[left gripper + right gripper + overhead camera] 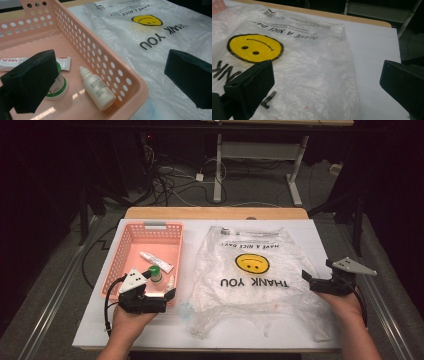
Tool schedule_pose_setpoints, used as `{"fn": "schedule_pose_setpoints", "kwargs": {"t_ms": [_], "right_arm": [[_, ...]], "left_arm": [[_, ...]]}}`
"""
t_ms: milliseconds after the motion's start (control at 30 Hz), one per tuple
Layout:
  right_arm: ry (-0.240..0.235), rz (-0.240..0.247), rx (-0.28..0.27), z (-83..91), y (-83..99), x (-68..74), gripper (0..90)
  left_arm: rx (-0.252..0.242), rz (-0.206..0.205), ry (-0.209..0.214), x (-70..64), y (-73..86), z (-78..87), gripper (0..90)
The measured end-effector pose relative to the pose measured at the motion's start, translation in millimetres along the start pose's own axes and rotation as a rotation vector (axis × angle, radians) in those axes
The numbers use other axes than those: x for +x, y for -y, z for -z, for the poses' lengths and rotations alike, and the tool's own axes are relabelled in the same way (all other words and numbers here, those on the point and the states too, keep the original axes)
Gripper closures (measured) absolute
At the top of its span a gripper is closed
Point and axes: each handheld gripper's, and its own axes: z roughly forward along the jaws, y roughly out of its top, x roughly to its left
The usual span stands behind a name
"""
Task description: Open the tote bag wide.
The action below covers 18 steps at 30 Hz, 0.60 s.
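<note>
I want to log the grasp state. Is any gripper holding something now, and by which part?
Nothing is held. The left gripper is open at the basket corner; the right gripper is open over the bag edge.

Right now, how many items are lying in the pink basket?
3. A white tube lies toward the far wall, a green-capped jar stands mid-floor, and a white dropper bottle lies against the bag-side wall of the pink basket. Nothing looks hidden.

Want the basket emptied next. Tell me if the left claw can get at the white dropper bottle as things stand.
Probably yes. The left claw hangs open above the basket's near corner, the white dropper bottle lies uncovered just below it, and only the pink basket wall stands close beside it.
</note>
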Motion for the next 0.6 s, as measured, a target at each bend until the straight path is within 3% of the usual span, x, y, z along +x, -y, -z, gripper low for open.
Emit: {"fn": "schedule_pose_setpoints", "kwargs": {"t_ms": [233,467,600], "right_arm": [[0.011,-0.001,0.011,-17.9,-20.5,-18.4,0.3],[0.009,0.011,0.033,-31.8,-38.4,-23.0,0.5],[-0.001,-0.003,0.066,-48.6,-50.7,-30.7,10.7]], "left_arm": [[0.001,-0.001,-0.011,0.3,2.2,-0.8,0.0],[-0.006,0.006,-0.005,-1.6,1.8,-1.5,0.0],[-0.009,-0.001,-0.005,-4.5,2.6,-2.9,0.0]]}}
